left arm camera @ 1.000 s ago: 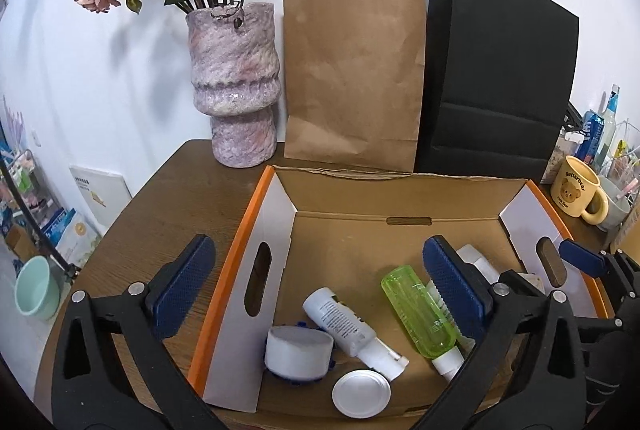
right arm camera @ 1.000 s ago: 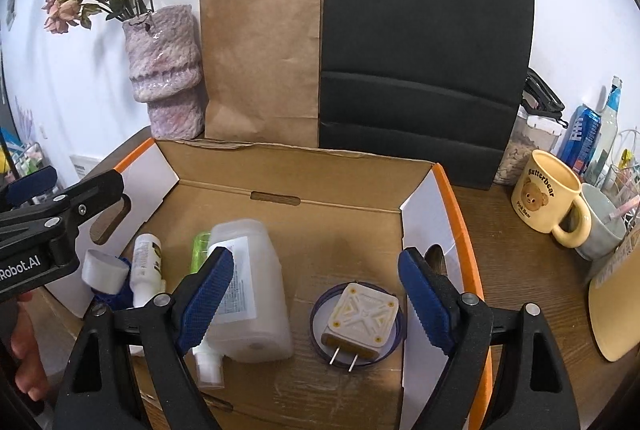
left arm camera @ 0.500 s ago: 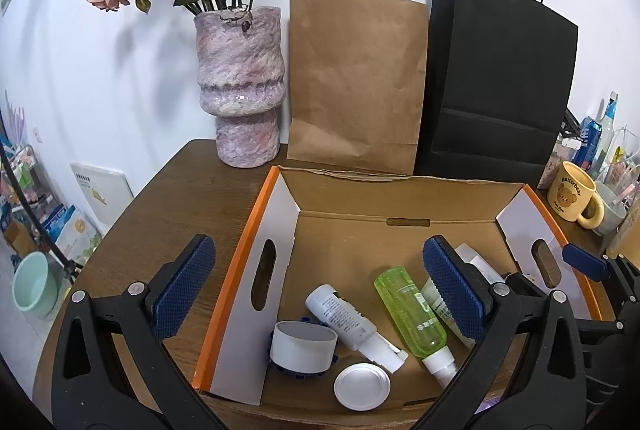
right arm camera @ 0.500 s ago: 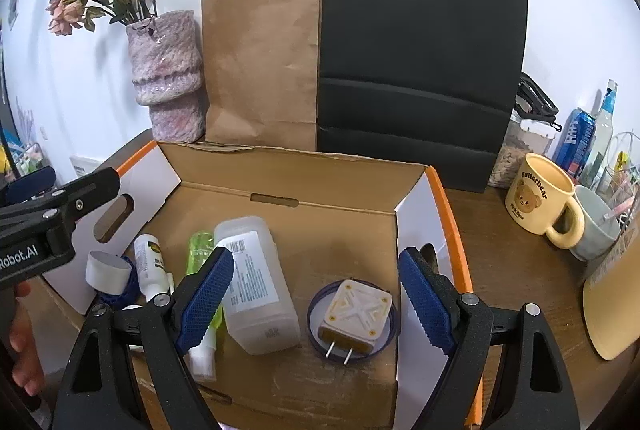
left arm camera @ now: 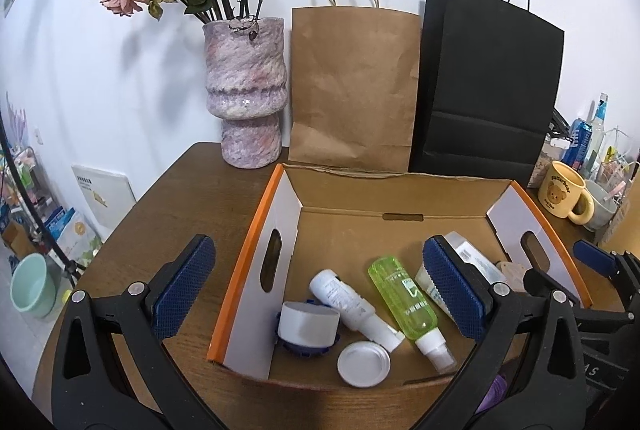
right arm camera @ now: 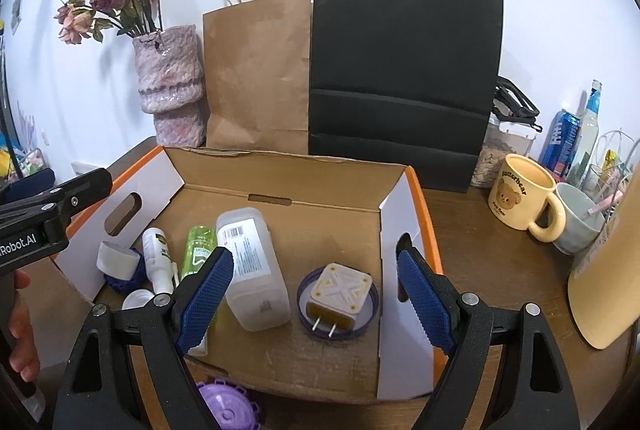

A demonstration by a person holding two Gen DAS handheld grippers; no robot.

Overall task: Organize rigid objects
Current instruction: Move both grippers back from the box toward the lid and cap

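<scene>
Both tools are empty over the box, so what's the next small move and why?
Probably lower the right tool toward the purple round object lying outside the cardboard box. Its jaws stand wide open and empty, and that piece looks like the only item not yet boxed.

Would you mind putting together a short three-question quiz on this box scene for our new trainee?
1. True or false: the plug adapter in the cardboard box rests on a round dark lid.
2. Which lies directly beside the green bottle? A) the bear mug B) the white bottle C) the vase
3. Fill in: both the left gripper and the right gripper have their jaws ____, with nothing gripped.

Key: 1 true; 2 B; 3 open.
</scene>
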